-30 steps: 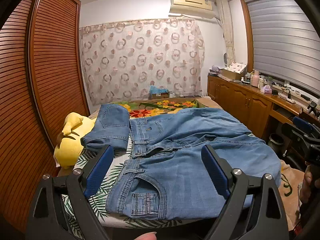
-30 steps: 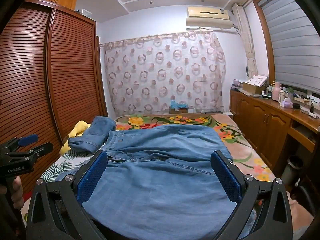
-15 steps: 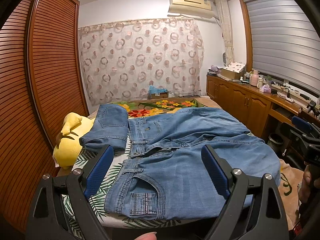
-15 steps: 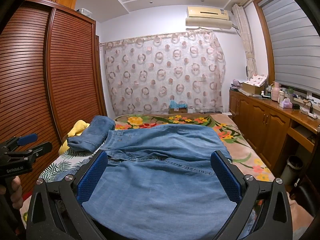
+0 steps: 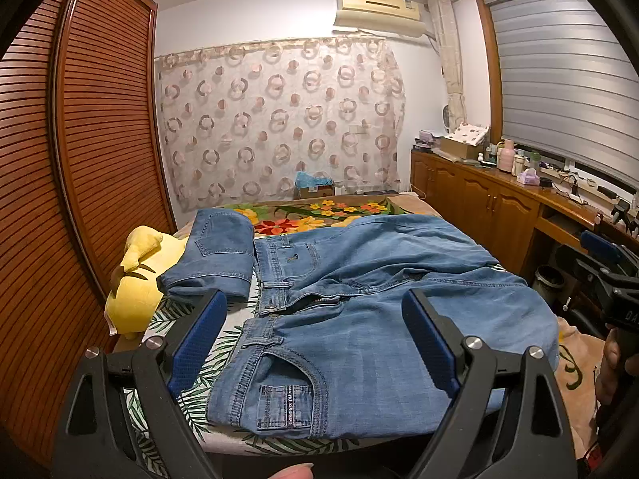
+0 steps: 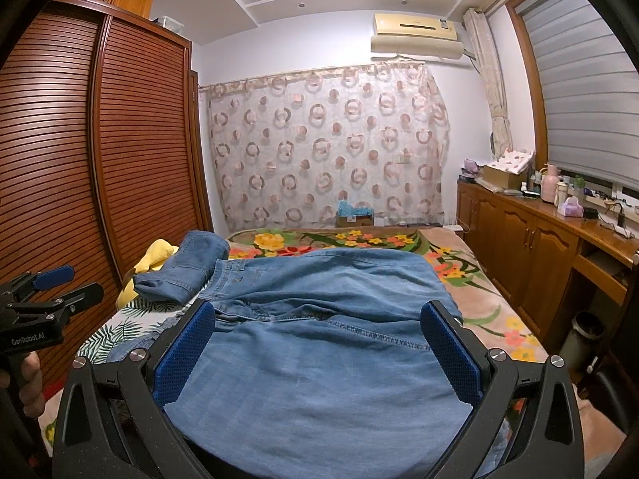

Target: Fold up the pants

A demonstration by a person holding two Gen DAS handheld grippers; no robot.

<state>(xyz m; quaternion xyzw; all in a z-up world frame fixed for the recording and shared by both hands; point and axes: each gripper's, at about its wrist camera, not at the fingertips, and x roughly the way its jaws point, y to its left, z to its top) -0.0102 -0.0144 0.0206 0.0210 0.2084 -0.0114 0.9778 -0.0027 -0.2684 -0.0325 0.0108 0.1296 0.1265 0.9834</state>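
Both claws are matte black frames with silver screws and textured blue pads [image 5: 197, 339]; left claw [image 5: 315, 343], right claw [image 6: 317, 355]. The left body carries white "GenRobot.AI" lettering [image 6: 28, 338]

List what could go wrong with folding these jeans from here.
1. The folded jeans lie close beside the spread jeans; swinging fabric over could drag them askew.
2. The spread jeans hang over the bed's near edge, so a loose pinch might let them slide off.
3. Both the left gripper and right gripper are open, holding nothing.
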